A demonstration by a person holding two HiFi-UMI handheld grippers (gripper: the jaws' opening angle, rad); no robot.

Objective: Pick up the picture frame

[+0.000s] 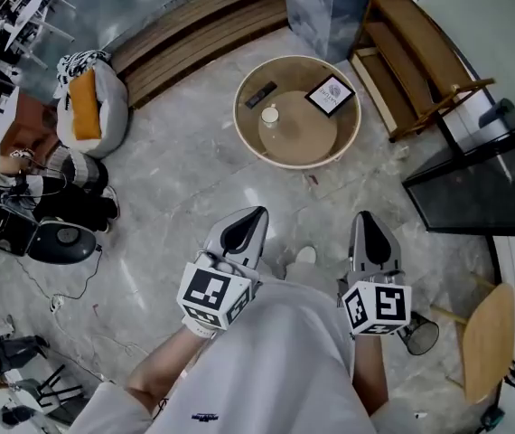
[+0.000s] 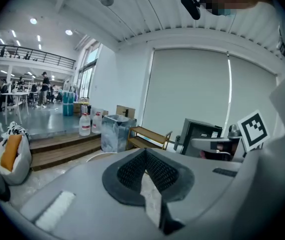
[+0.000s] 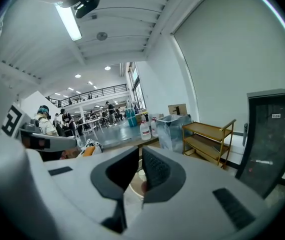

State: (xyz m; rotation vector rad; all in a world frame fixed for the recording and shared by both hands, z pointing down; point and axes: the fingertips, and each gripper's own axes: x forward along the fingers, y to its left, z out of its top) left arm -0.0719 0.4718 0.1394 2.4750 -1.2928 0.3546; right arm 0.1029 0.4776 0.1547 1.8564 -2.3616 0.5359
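Tongs are held low in the head view, one pair in each hand, and nothing is gripped by either. On the left tongs (image 1: 247, 229) (image 2: 145, 153) the jaws are seen in the left gripper view to be closed, pad tips meeting, with nothing caught between them. On the right tongs (image 1: 368, 229) (image 3: 140, 156) a narrow gap is left between the jaws, and through it only pale background is seen. Both pairs are pointed toward the top of the frame, side by side and apart from each other, above a pale garment (image 1: 276, 360) by which the bottom centre is filled.

The picture frame (image 1: 330, 95), dark-edged with a white mount, is found at the upper centre of the head view, on the round tabletop (image 1: 298, 138) near its right rim. It is well apart from both tongs and touched by neither. On the same tabletop a dark remote (image 1: 260, 94) is placed toward the upper left, and a small white cup-like item (image 1: 269, 114) just below it; both are kept clear of the frame.

Farther out, a wire basket (image 1: 417, 334) is seen on the floor just right of the right tongs, and a wooden stool (image 1: 488, 337) at the lower right. A black cabinet (image 1: 488, 179) is set at the right edge, a wooden rack (image 1: 416, 57) at the upper right, and a striped cushion (image 1: 90, 102) at the upper left.
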